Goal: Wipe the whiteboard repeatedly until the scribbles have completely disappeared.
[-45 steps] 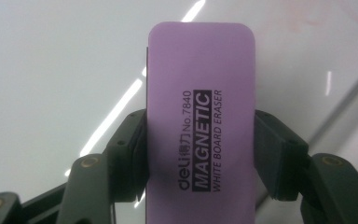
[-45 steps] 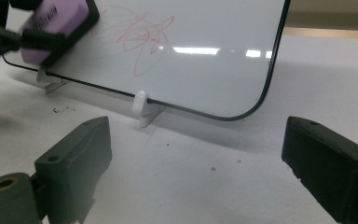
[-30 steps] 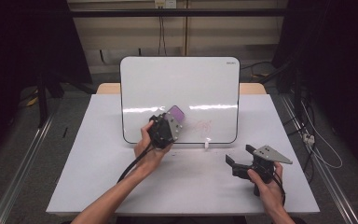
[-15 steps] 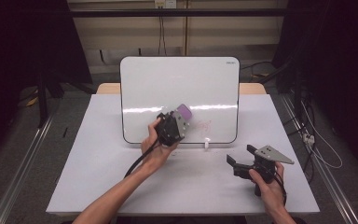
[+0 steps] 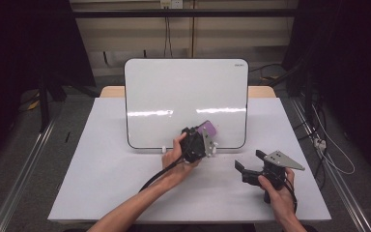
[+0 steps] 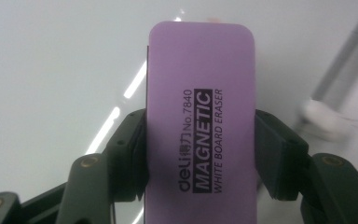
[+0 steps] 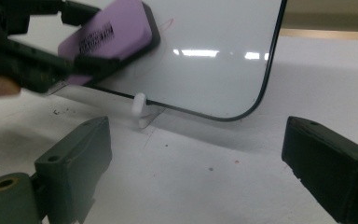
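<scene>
Your left gripper (image 5: 199,141) has its jaws clamped on the purple eraser (image 6: 200,126) — flat against the whiteboard (image 5: 183,96); your right gripper (image 7: 205,172) — jaws wide, nothing between.

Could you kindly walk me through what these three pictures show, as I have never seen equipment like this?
A person sits at a white table and holds a two-jaw tool in each hand. One camera looks down from above; the other two ride on the tools and look along their jaws. A whiteboard stands propped on the table. The left tool is shut on a purple eraser, printed as a magnetic whiteboard eraser, held at the board's lower part. The right tool waits beside it with jaws open and nothing between them.
</scene>
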`<state>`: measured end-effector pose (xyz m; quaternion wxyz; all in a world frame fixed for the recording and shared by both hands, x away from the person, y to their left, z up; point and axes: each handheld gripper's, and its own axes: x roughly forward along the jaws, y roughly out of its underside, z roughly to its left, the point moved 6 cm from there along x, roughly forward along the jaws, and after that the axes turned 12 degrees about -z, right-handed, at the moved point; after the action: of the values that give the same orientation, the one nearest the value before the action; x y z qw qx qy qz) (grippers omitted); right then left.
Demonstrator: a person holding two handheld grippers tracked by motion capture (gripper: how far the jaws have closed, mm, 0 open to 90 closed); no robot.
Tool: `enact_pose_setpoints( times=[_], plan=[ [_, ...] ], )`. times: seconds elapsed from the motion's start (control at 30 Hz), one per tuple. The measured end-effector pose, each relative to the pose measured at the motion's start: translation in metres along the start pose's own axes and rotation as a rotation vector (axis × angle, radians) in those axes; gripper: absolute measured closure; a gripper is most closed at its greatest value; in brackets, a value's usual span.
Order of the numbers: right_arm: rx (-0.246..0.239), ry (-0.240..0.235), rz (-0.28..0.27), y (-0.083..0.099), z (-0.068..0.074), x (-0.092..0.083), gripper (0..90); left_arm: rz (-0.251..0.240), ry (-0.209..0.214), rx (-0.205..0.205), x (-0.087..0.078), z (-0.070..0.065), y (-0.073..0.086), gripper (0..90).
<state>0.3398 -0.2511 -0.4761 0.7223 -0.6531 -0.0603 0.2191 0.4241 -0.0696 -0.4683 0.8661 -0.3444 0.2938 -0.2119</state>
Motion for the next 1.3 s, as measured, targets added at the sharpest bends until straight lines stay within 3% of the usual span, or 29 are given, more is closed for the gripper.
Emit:
enact_pose_setpoints(
  times=[0.07, 0.1, 0.17, 0.2, 0.23, 0.27, 0.37, 0.43, 0.47, 0.5, 0.53, 0.57, 0.63, 0.73, 0.8, 0.83, 0.9, 0.97, 1.0, 1.07, 1.1, 1.13, 1.17, 1.23, 1.3],
  plan=[
    [-0.001, -0.002, 0.001, 0.0, 0.0, -0.001, 8.2, 0.003, 0.021, -0.022, 0.001, 0.005, 0.0, 41.4],
    [-0.001, -0.002, 0.001, 0.0, 0.0, -0.001, 8.2, 0.002, 0.001, -0.023, 0.001, 0.013, -0.001, 41.4],
    [0.0, -0.002, 0.0, 0.0, 0.0, -0.001, 8.2, -0.001, -0.031, -0.069, 0.001, 0.032, -0.003, 41.4],
    [0.001, -0.001, -0.001, 0.0, -0.001, -0.001, 8.2, 0.005, -0.072, -0.082, 0.002, 0.052, -0.007, 41.4],
    [0.001, -0.001, -0.001, 0.0, -0.001, -0.001, 8.2, 0.005, -0.072, -0.082, 0.002, 0.052, -0.007, 41.4],
    [0.004, 0.001, 0.0, 0.0, -0.001, -0.001, 8.2, 0.001, -0.083, -0.106, 0.005, 0.066, -0.012, 41.4],
    [0.002, 0.0, 0.001, 0.0, -0.001, -0.001, 8.2, -0.012, -0.087, -0.111, 0.01, 0.067, -0.019, 41.3],
    [0.003, 0.0, 0.0, 0.0, 0.0, -0.001, 8.2, -0.017, -0.085, -0.076, 0.014, 0.059, -0.024, 41.3],
    [0.003, 0.0, 0.0, 0.0, -0.001, -0.001, 8.2, -0.013, -0.067, -0.043, 0.017, 0.044, -0.027, 41.4],
    [0.003, 0.0, 0.0, 0.0, -0.001, -0.001, 8.2, -0.013, -0.067, -0.043, 0.017, 0.044, -0.027, 41.4],
    [0.004, 0.002, 0.0, 0.0, -0.001, -0.001, 8.2, -0.006, -0.037, 0.016, 0.019, 0.025, -0.029, 41.4],
    [0.004, 0.002, 0.0, 0.0, -0.001, -0.001, 8.2, -0.006, -0.037, 0.016, 0.019, 0.025, -0.029, 41.4],
    [0.0, 0.0, -0.005, -0.001, -0.001, -0.002, 8.2, -0.006, 0.005, 0.057, 0.017, 0.0, -0.025, 41.4],
    [0.0, -0.002, -0.005, -0.001, -0.001, -0.003, 8.2, -0.009, 0.025, 0.062, 0.015, -0.007, -0.02, 41.4],
    [0.002, 0.001, -0.005, -0.001, -0.001, -0.004, 8.2, 0.008, 0.07, 0.038, 0.012, -0.016, -0.015, 41.4],
    [0.003, 0.001, -0.005, -0.001, -0.001, -0.003, 8.2, 0.015, 0.075, 0.073, 0.01, -0.02, -0.013, 41.4],
    [0.003, 0.002, -0.005, -0.001, -0.002, -0.003, 8.2, 0.021, 0.077, 0.088, 0.008, -0.022, -0.01, 41.4],
    [0.0, -0.001, -0.003, 0.0, -0.001, -0.002, 8.2, 0.026, 0.076, 0.066, 0.007, -0.015, -0.01, 41.4],
    [0.0, -0.001, -0.003, 0.0, -0.001, -0.002, 8.2, 0.017, 0.048, 0.051, 0.007, -0.009, -0.01, 41.4],
    [-0.003, -0.004, -0.005, -0.001, 0.0, -0.003, 8.2, 0.019, -0.012, 0.038, 0.005, 0.012, -0.009, 41.4],
    [-0.002, -0.004, -0.003, 0.0, -0.001, -0.003, 8.2, 0.03, -0.061, -0.003, 0.003, 0.035, -0.008, 41.4],
    [0.001, -0.002, -0.002, 0.0, -0.001, -0.003, 8.2, 0.03, -0.061, -0.003, 0.003, 0.035, -0.008, 41.4],
    [0.002, 0.0, -0.002, 0.0, -0.001, -0.003, 8.2, 0.036, -0.103, -0.045, 0.001, 0.053, -0.007, 41.4],
    [0.002, 0.0, -0.003, 0.0, -0.001, -0.002, 8.2, 0.035, -0.112, -0.059, 0.001, 0.056, -0.008, 41.4],
    [0.0, 0.001, -0.003, 0.0, -0.001, -0.002, 8.2, 0.035, -0.124, -0.038, 0.003, 0.052, -0.01, 41.4]
  ],
)
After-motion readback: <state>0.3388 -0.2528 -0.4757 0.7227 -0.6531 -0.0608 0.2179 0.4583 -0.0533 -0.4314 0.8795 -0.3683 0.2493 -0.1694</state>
